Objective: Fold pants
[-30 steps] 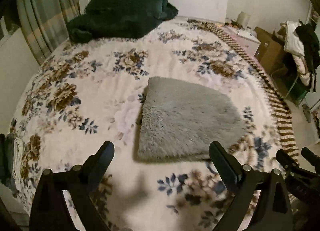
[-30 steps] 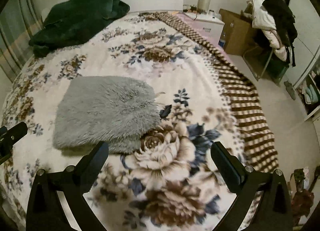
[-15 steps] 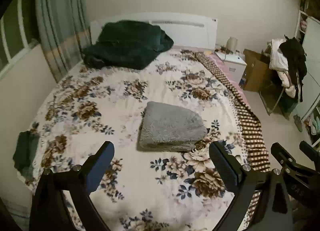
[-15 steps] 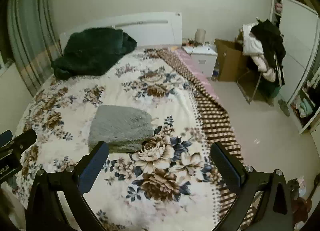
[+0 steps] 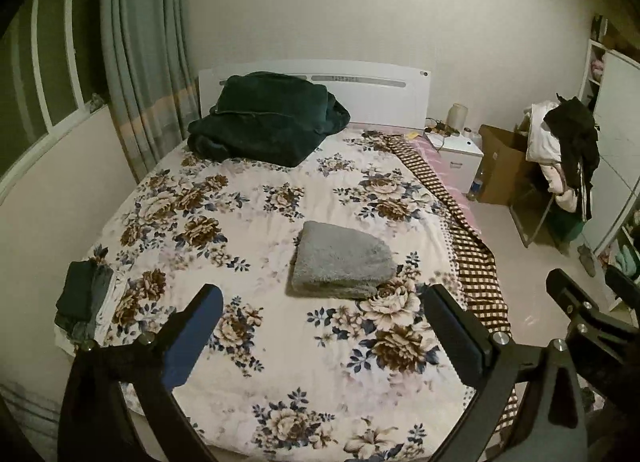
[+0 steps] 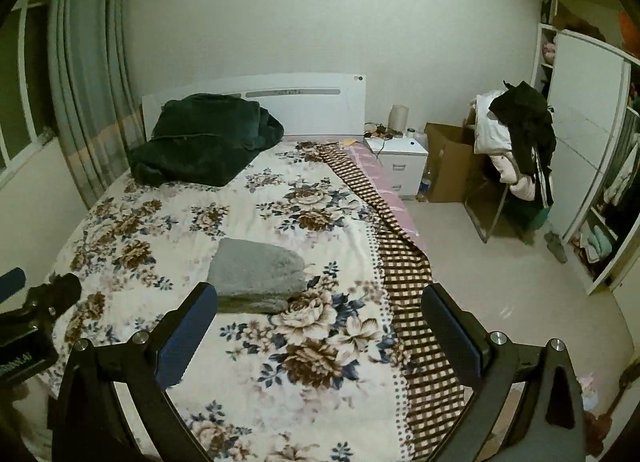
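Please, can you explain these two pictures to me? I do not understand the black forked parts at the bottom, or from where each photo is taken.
A person holds a two-finger gripper in each hand, and each gripper carries a wide-angle camera looking along its fingers. The black forks are those fingers: the left gripper in one picture, the right gripper in the other. The right gripper's jaws stand apart, the left gripper's jaws are opening, and neither holds anything. Both look down on a bed with a floral blanket. On it lie the grey fluffy pants, already folded, a dark green blanket near the headboard, and a small clothes pile at the left edge.

Folded grey fuzzy pants mid-bed
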Demonstrator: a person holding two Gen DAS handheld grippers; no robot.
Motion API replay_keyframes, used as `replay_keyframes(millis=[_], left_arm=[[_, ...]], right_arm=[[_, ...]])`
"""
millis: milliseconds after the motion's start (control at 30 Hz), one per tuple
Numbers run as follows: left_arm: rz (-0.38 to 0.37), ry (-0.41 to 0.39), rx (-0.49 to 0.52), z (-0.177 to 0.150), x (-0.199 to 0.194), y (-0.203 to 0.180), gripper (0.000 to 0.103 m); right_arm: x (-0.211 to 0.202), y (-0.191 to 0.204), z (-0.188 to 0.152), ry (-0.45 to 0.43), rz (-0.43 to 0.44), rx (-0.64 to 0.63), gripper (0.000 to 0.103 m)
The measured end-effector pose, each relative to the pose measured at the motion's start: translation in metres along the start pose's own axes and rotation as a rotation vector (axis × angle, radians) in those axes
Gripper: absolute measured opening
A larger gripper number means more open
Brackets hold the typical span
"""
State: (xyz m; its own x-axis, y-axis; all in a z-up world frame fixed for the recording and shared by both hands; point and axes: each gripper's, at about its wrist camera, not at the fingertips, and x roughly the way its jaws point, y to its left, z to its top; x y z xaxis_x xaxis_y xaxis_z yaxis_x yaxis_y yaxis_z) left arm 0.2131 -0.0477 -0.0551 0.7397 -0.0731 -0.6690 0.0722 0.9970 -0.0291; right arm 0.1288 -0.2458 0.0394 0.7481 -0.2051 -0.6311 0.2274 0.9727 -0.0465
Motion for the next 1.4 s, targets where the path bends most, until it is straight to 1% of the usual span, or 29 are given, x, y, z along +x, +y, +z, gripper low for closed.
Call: replay_keyframes(millis=[100, 267, 533, 733, 1000, 1400], left_arm=[[0.006, -0.009, 0.006, -0.002, -0.010, 0.004, 0.103], [0.017, -0.013, 0.024, -0.009, -0.020, 0.006, 0.103], [0.029, -0.015, 0.029, -0.016, -0.026, 0.004, 0.103], [0.036, -0.028, 0.030, -0.015, -0.032, 0.004, 0.103], [0.039, -0.025, 0.033, -0.014, -0.034, 0.003, 0.103], [0.040, -0.029, 0.036, -0.015, -0.039, 0.005, 0.103]], right_arm=[[-0.023, 0.005, 0.000, -0.016, -0.004, -0.009, 0.103], [-0.038, 0.007, -0.002, -0.003, 0.004, -0.001, 0.103], [-0.038, 0.003, -0.004, 0.009, 0.011, -0.012, 0.103], [-0.031, -0.001, -0.004, 0.018, 0.017, -0.013, 0.103], [-0.034, -0.003, -0.009, 0.018, 0.034, -0.001, 0.103], [-0.038, -0.005, -0.016, 0.015, 0.037, 0.003, 0.103]])
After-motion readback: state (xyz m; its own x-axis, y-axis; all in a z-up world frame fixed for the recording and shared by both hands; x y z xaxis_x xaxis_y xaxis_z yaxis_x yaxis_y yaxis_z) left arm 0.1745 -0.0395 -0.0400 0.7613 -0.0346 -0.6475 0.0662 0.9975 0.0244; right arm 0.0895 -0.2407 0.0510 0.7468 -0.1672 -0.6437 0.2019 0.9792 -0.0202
